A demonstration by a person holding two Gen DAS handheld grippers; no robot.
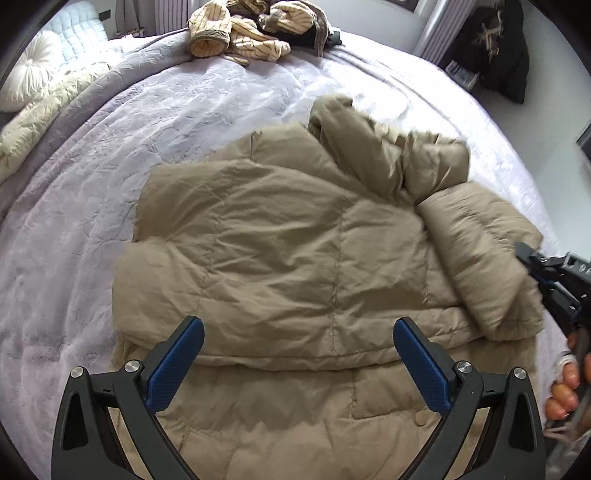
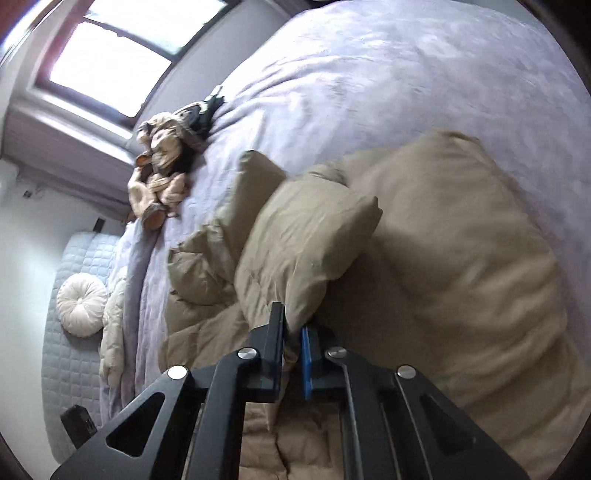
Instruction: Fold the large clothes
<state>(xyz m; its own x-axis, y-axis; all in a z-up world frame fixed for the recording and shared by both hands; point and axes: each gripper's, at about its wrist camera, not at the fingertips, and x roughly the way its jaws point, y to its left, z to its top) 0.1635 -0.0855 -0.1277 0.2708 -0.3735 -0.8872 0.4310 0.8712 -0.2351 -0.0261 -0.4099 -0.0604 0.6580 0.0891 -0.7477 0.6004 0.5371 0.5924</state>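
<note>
**Left tongs spread above the coat, right tongs clamped on a sleeve**

At ten o'clock in the left wrist view a round white cushion [image 1: 27, 70] lies against the quilted headboard [image 1: 79, 35], and a lavender bedspread [image 1: 110, 147] covers the bed. At twelve o'clock a heap of striped cream clothes [image 1: 247, 31] sits at the far edge of the bed, well apart from the work.

In the centre lies the tan puffer coat [image 1: 288, 251], partly folded, one quilted layer laid over another. The left gripper [image 1: 298, 363] hangs over its near part at six o'clock; its jaws are spread wide, and the blue pads [image 1: 177, 363] hold nothing. I cannot tell whether the tips brush the fabric.

Toward two o'clock a padded sleeve [image 1: 476, 251] rises off the coat in a roll. At three o'clock the right gripper [image 1: 535, 264] meets the sleeve's edge, the person's hand [image 1: 565, 384] visible below it at four o'clock.

From the right wrist view, the right gripper [image 2: 293, 332] at six o'clock has its jaws drawn nearly together, with a fold of the sleeve [image 2: 306, 251] pinched between the black finger and the blue pad. The lifted sleeve stands up from the coat [image 2: 472, 280], which spreads toward three o'clock. The window [image 2: 110, 55] shows at eleven o'clock.
</note>
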